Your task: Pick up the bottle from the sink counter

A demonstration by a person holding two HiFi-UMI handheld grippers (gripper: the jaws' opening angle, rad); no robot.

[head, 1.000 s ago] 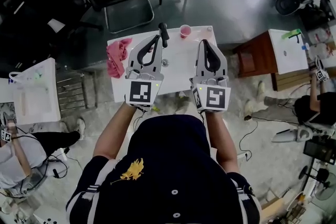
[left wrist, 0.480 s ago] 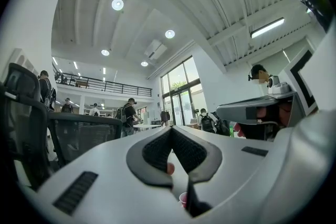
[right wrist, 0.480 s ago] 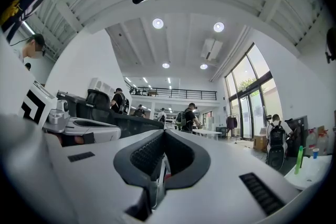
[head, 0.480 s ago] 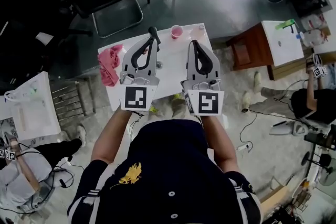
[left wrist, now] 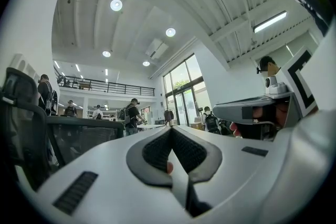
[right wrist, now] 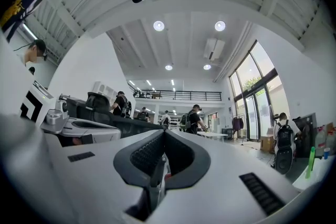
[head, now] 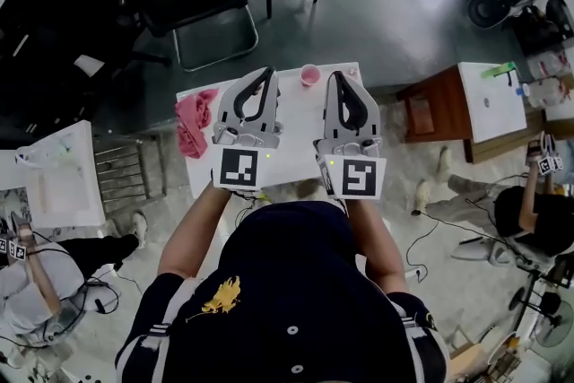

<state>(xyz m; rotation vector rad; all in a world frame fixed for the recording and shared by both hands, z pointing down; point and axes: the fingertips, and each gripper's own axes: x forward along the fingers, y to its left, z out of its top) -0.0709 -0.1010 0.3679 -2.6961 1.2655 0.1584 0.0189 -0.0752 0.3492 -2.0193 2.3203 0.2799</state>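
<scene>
Two tongs, each with jaws pressed together and nothing between: left tongs (head: 265, 72) and right tongs (head: 335, 78), held side by side over white surface (head: 296, 117). Pink cup (head: 310, 74) near far edge of surface, between tips of both tongs. Pink cloth (head: 191, 119) draped over surface's left edge, beside left tongs. Cannot tell where bottle stands. Black chair (head: 211, 4) beyond surface.

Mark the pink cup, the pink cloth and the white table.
Cup (head: 310, 74), head view, on its open top.
Cloth (head: 191, 123), head view, on the middle of its folds.
Table (head: 296, 126), head view, on the bare middle of its top.
</scene>
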